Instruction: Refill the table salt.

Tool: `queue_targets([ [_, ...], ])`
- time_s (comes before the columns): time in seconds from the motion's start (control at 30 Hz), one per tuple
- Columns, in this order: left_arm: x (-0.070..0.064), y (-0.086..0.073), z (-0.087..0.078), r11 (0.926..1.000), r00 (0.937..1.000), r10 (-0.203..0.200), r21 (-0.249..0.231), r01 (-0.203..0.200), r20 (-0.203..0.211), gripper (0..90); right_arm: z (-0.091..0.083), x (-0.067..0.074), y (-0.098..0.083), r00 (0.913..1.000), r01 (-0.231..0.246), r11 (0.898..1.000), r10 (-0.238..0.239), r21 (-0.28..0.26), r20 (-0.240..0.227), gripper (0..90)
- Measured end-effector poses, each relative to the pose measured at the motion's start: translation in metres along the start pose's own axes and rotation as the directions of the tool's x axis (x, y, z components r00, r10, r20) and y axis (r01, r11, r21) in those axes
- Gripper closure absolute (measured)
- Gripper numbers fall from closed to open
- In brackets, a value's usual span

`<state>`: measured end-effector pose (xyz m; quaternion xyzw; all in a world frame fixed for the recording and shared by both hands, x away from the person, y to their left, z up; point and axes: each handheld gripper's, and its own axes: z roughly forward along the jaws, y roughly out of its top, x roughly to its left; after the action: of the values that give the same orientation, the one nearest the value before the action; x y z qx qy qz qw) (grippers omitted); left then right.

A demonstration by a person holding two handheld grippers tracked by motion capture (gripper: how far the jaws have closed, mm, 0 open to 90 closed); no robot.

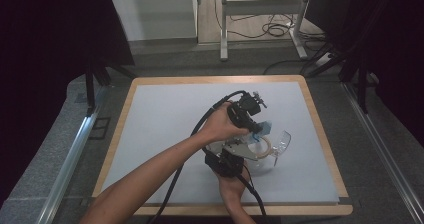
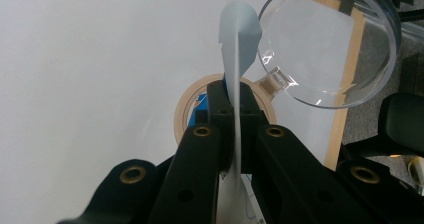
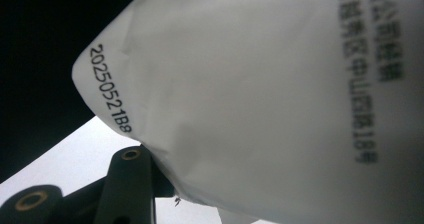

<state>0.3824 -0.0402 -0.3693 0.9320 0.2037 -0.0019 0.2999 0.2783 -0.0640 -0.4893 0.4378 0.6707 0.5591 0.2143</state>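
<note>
Left gripper point(image 2: 235, 129): jaws clamped on thin pale-blue packet point(image 2: 239, 44).
Right gripper point(image 1: 227, 161): jaw state cannot tell; white printed packet face point(image 3: 260, 99) against its camera.
Risk: packet tearing or slipping over clear lidded jar point(image 2: 327, 44); spill likely.

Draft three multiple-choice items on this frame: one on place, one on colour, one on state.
1. Where on the grey mat does the clear jar stand?
A. far left corner
B. right half, towards the person's edge
C. dead centre of the far edge

2. What colour is the jar's rim?
A. red
B. black
C. light wood tan

3. How is the jar's clear lid?
A. swung open, off the mouth
B. shut on the mouth
C. lying alone at the mat's far left

Key: 1 B, the high view shows the jar right of centre, near the hands. 2 C, the left gripper view shows a tan ring around the mouth. 3 A, the lid stands aside of the rim, by its hinge.
</note>
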Motion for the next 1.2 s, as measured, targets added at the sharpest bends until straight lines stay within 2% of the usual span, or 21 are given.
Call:
queue_targets([
  [1.2, 0.0011, 0.002, 0.007, 0.9996, 1.0, 0.002, 0.027, -0.002, 0.007, 90.0, 0.0014, -0.0032, -0.003, 0.9999, -0.015, 1.0, 0.015, -0.001, 0.003, 49.4],
])
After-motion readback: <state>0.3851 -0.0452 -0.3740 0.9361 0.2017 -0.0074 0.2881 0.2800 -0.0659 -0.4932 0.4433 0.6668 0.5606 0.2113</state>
